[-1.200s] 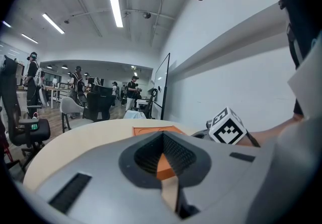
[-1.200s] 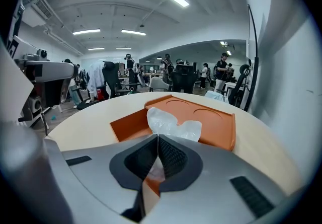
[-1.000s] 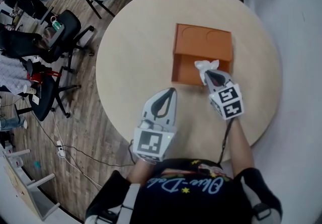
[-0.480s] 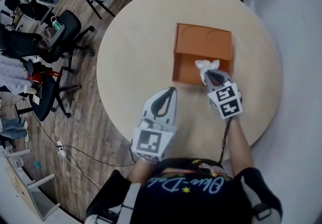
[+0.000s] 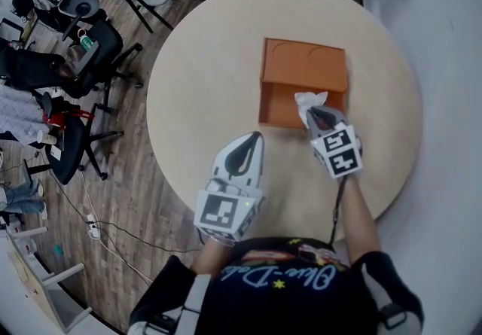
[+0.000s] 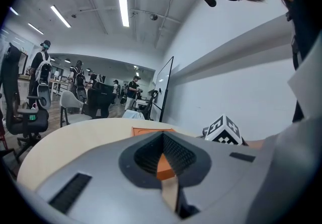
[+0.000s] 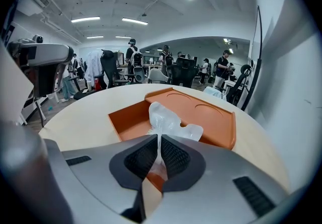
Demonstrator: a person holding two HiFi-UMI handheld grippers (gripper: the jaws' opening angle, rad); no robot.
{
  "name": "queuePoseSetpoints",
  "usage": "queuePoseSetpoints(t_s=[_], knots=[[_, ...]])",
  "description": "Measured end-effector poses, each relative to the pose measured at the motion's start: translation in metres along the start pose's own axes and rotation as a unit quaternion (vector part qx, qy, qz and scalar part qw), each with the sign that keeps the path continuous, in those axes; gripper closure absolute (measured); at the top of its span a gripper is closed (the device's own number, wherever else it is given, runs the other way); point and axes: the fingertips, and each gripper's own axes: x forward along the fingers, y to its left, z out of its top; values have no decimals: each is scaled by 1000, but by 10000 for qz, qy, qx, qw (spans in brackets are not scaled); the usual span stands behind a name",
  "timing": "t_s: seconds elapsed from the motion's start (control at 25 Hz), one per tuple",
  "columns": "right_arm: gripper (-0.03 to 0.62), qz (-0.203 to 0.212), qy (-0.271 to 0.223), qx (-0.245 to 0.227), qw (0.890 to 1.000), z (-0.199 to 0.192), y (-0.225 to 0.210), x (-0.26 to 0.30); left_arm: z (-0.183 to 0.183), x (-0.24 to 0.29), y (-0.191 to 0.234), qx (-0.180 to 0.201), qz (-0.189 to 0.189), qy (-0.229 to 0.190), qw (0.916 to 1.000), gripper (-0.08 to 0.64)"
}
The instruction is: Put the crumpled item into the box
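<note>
Crumpled item (image 5: 307,102) pinched in right gripper (image 5: 312,111) over the box (image 5: 301,62).
It hangs above the near open compartment, straight ahead of the jaws; left gripper (image 5: 254,136), pressed together, hovers farther back.

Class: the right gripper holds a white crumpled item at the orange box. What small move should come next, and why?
Probably ease the right gripper slightly forward and down before letting go. Its jaws are shut on the crumpled item, which hangs just past the near wall of the box, over its open compartment.
</note>
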Motion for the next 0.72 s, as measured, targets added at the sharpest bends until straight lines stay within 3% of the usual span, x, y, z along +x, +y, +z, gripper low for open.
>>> queuePoseSetpoints(t_s=[0.32, 0.72], knots=[[589, -48, -19, 15, 10000, 0, -3, -1, -4, 0, 4, -251, 0, 58, 9997, 568], [565, -40, 36, 98, 9999, -2, -3, -2, -8, -4, 6, -138, 95, 273, 9995, 568]])
